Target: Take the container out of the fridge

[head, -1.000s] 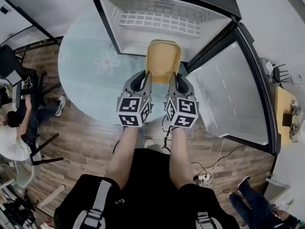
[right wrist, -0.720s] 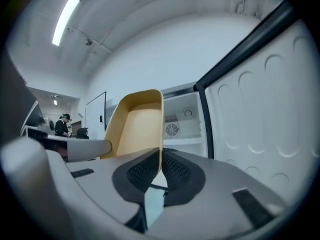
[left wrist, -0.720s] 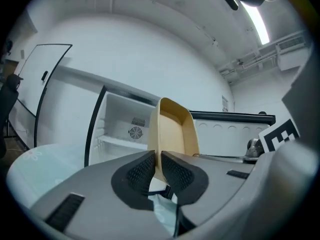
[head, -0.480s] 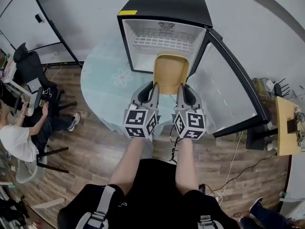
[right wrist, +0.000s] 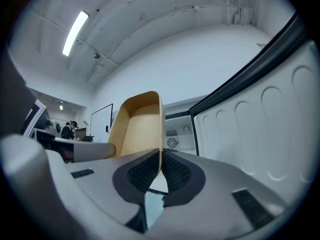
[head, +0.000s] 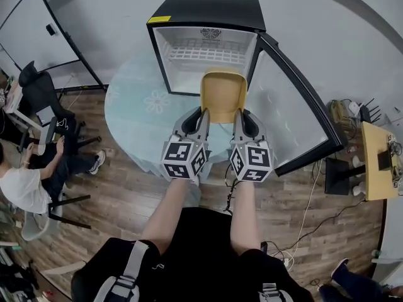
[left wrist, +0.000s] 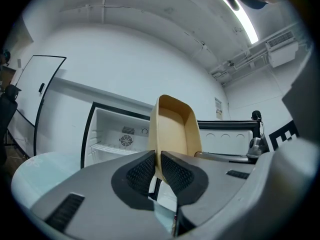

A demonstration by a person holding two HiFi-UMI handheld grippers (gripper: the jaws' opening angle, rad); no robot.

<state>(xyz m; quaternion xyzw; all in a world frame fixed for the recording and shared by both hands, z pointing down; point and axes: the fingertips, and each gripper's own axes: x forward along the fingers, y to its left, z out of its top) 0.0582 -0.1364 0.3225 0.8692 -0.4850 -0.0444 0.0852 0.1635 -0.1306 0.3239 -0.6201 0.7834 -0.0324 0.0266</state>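
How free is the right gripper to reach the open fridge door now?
Probably not: the right gripper is shut on the container's right wall, the left gripper on its left wall. The door stands open to its right with nothing between, but its jaws are occupied.

Two grippers, the left gripper [head: 200, 117] and the right gripper [head: 240, 117], and one container [head: 223, 93]. One fridge [head: 208, 8], one round rug [head: 133, 115], one seated person [head: 24, 182].

matt tan plastic container [head: 222, 96]; glossy black fridge [head: 208, 12]; wood-plank floor [head: 119, 206].
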